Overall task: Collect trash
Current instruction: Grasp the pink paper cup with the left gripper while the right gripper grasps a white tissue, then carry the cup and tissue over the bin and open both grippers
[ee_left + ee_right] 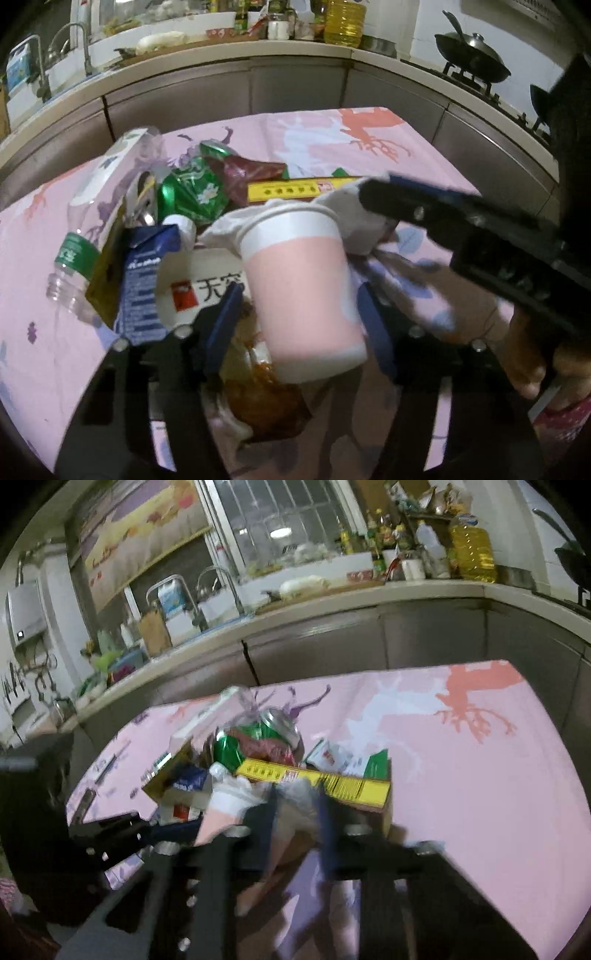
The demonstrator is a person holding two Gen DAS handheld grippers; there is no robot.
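Between the left tool's [299,314] fingers, pink cup [303,291]

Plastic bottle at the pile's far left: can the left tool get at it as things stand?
Probably not yet. The left tool has the pink cup between its fingers, and a blue carton lies between it and the bottle.

A pink-and-white paper cup [303,291] stands tilted between the left tongs' [299,321] blue pads. Beyond it lie crumpled white tissue [351,206], a yellow box [295,190], a green can [192,192] and a clear bottle [85,236].
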